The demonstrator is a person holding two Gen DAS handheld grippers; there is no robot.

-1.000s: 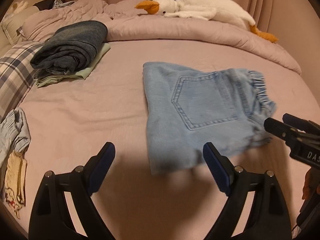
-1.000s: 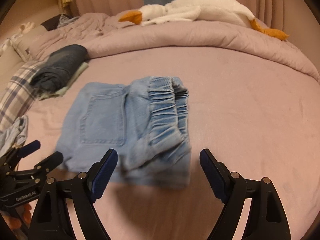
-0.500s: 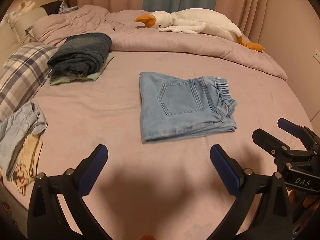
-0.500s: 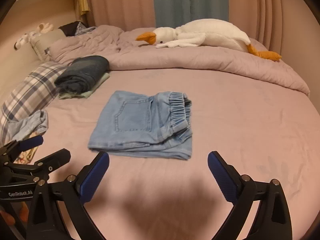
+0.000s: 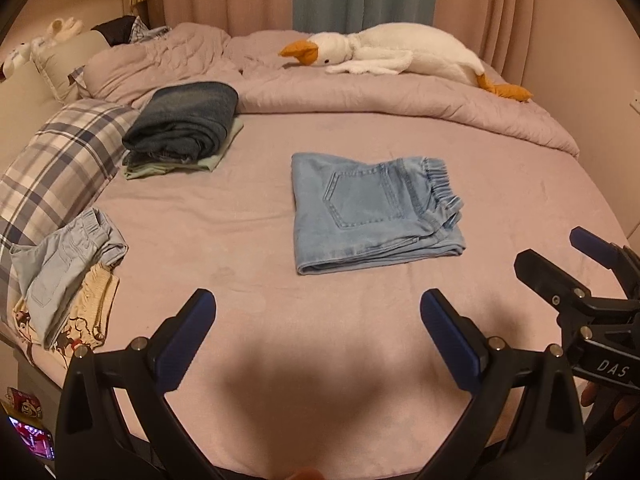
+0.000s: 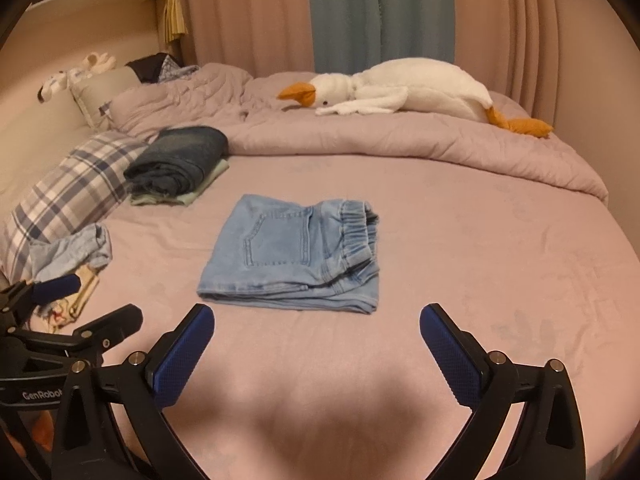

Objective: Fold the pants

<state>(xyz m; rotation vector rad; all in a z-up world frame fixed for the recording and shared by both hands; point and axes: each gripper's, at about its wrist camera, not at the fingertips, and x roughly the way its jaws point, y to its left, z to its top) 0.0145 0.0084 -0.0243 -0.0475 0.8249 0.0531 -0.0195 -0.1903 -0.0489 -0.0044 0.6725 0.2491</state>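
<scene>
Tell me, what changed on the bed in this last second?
Both grippers, left and right, pulled back from the folded light-blue jeans, open and empty throughout. The jeans settled flat on the bed. The dark folded stack and plush goose stayed put.

Bare sheet (image 5: 320, 352) all round the folded jeans (image 5: 372, 210): open on the near side, right side and far side up to the rumpled quilt (image 5: 400, 104). Left of the jeans, well apart: stacked dark clothes (image 5: 184, 128), plaid pillow (image 5: 60, 168), small clothes heap (image 5: 68, 276) at the bed edge.
</scene>
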